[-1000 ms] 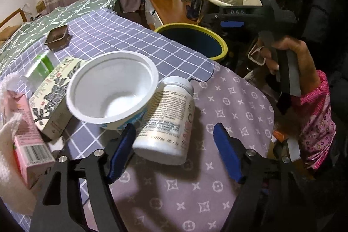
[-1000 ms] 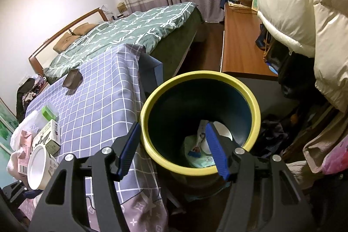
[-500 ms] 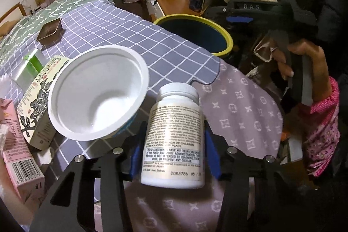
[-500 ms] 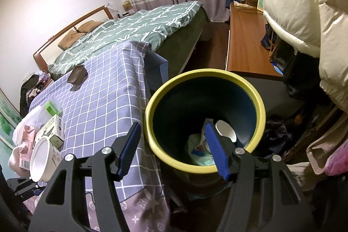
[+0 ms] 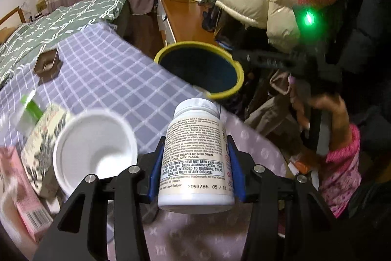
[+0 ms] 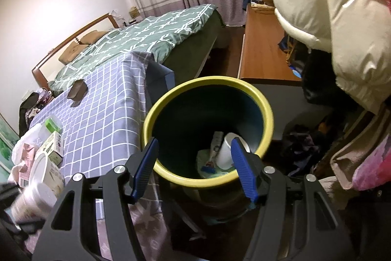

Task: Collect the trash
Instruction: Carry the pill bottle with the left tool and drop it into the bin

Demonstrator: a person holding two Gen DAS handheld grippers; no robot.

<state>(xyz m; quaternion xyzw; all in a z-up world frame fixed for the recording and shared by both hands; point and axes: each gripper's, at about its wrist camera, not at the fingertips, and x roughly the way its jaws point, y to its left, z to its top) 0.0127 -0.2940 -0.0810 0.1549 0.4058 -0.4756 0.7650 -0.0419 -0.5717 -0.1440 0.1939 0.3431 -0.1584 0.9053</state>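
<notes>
A bed with a green patterned cover fills the far left of the room, and a wooden desk runs along the far right beneath a cream puffer jacket. In front of the bed stands a table under a purple checked cloth, its near end covered by a mauve patterned cloth. Just off the table's right edge sits a dark bin with a yellow rim; inside it lie a white cup and some crumpled packaging. On the near left of the table, close together, are a white plastic bowl tipped on its side, a botanical-print carton, a pink box and a green-and-white box; a small brown dish sits well apart at the far end. The left gripper has its blue pads pressed against both sides of a white pill bottle, which is held upright, cap away from the camera and above the mauve cloth, short of the bin. The right gripper hangs over the near rim of the bin with its jaws apart and nothing between them.
</notes>
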